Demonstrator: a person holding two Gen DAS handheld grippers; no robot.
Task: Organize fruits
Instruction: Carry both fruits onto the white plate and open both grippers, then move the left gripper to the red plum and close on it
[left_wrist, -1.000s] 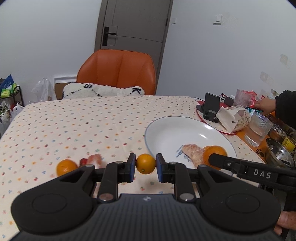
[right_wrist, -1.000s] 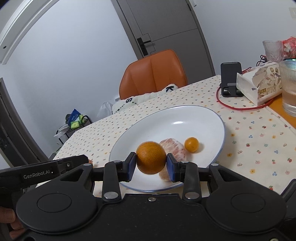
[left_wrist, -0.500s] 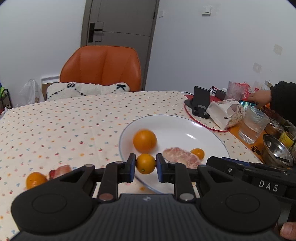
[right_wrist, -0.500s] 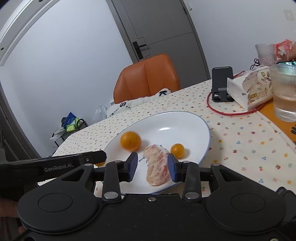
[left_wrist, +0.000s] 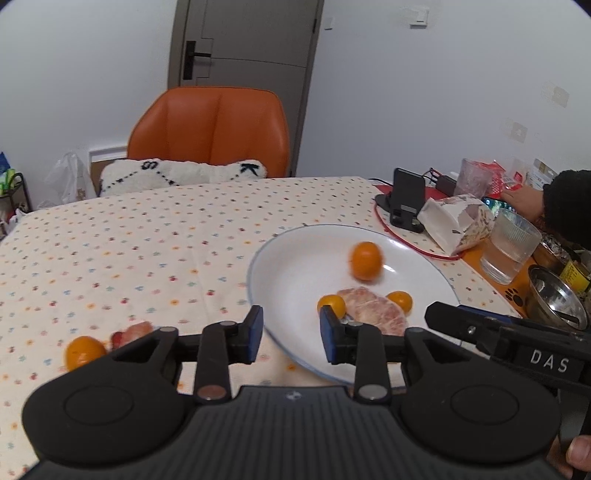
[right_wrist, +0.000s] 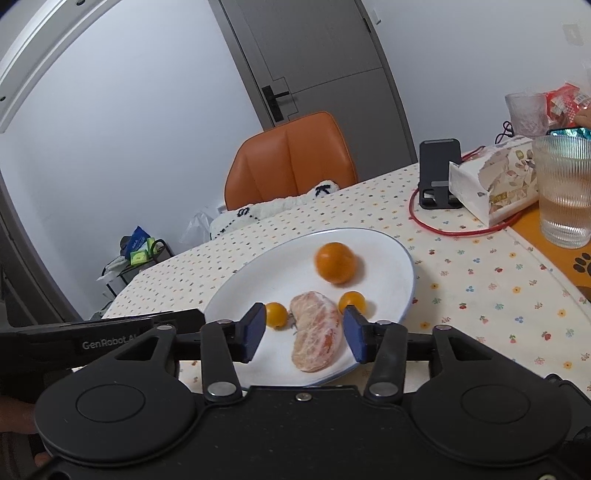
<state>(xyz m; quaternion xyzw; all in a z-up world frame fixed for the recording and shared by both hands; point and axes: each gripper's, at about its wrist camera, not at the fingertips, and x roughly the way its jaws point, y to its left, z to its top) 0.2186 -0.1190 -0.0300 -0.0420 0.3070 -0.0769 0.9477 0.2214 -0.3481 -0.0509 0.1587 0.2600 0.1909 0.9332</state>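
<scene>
the table with its dotted cloth fills the middle of both views, and an orange chair stands behind it in the upper centre of the left view. the white plate lies right of centre in the left view and at centre in the right view. on it, the peeled fruit lies at the near side, low in the frame, between my right fingers as the right view has it, though not touched by them. the big orange sits farther back on the plate, blurred. two small oranges flank the peeled fruit: the left small orange and the right small orange. in the lower left of the left view another orange rests on the cloth, with a reddish piece of fruit just beside it, both well apart from the plate. my left gripper is spread wide and holds nothing, hanging over the near rim of the plate. my right gripper is likewise spread and empty. a glass stands at the right edge of the right view.
</scene>
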